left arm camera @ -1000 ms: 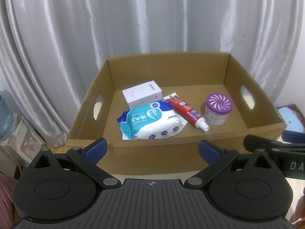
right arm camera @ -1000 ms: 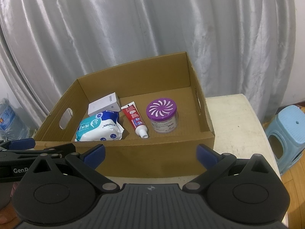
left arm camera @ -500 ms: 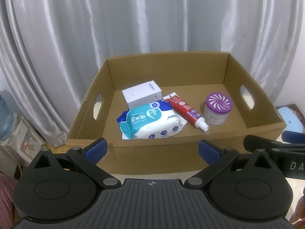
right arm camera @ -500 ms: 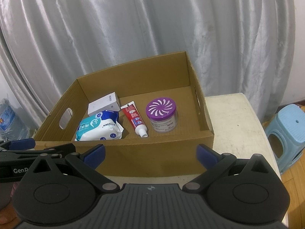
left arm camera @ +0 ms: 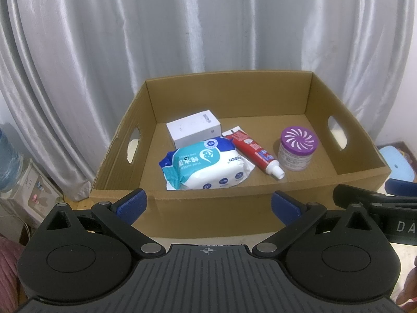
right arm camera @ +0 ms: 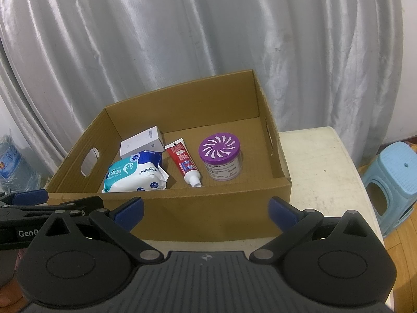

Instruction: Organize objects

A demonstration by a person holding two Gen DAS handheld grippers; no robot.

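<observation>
An open cardboard box stands on the table. In it lie a white carton, a blue and white wipes pack, a red toothpaste tube and a jar with a purple lid. My left gripper is open and empty, in front of the box's near wall. My right gripper is open and empty too, also short of the near wall.
A grey curtain hangs behind the box. The white table top shows to the right of the box. A light blue stool stands on the floor at right. A water bottle stands at far left.
</observation>
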